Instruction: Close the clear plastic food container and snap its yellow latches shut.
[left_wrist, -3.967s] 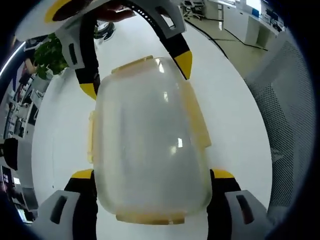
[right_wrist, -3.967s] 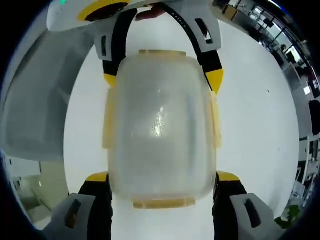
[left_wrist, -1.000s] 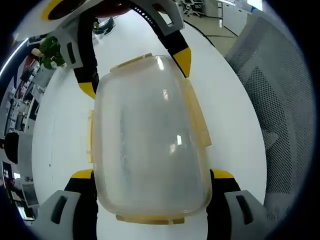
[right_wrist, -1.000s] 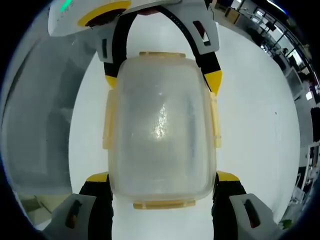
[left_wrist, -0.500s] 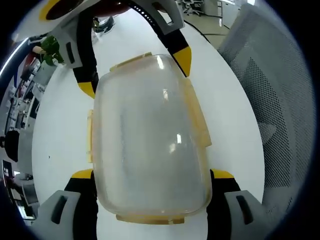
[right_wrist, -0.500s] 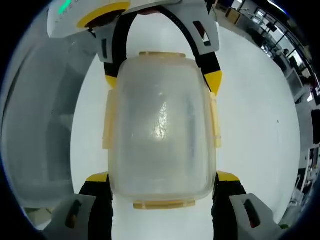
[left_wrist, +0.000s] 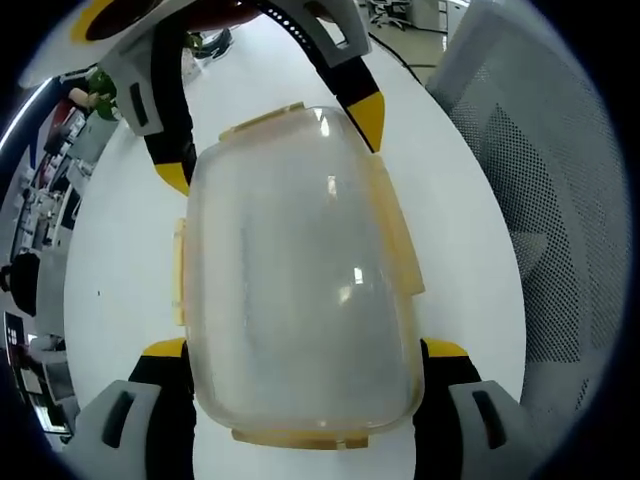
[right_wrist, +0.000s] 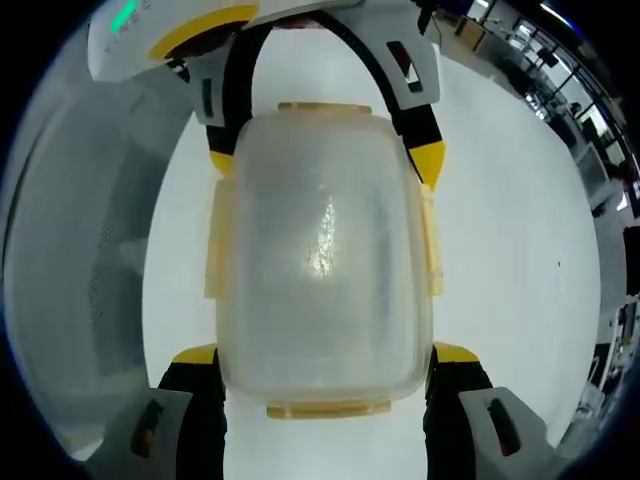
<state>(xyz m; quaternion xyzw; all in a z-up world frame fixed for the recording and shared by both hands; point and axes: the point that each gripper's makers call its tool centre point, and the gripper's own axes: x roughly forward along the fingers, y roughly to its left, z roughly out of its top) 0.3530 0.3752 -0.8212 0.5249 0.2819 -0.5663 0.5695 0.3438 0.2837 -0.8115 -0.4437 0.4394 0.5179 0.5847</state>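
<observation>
Item: clear plastic food container (left_wrist: 300, 280), frosted and empty-looking, lid seated on the body. It sits between both tools above a white table (left_wrist: 120, 260).

Yellow latches (right_wrist: 318, 408): one on each of the four sides; whether any is snapped down cannot be told.

Left gripper (left_wrist: 300, 350): jaws bracket one end of the container, yellow tips against its two corners, clenched on it.

Right gripper (right_wrist: 318, 355): the same hold at the opposite end. In the left gripper view it appears beyond the container (left_wrist: 270, 130), its tips at the far corners.

Purpose of hold, as judged: gripping from opposing ends steadies the box and keeps the lid square on the rim, so a latch can be pressed without the body sliding. Neither tool is on a latch yet.

Surface: table top, white, smooth, glossy.

Surroundings: grey mesh chair back (left_wrist: 540, 200) beside the table; potted green plant (left_wrist: 95, 95) and office desks far off.
</observation>
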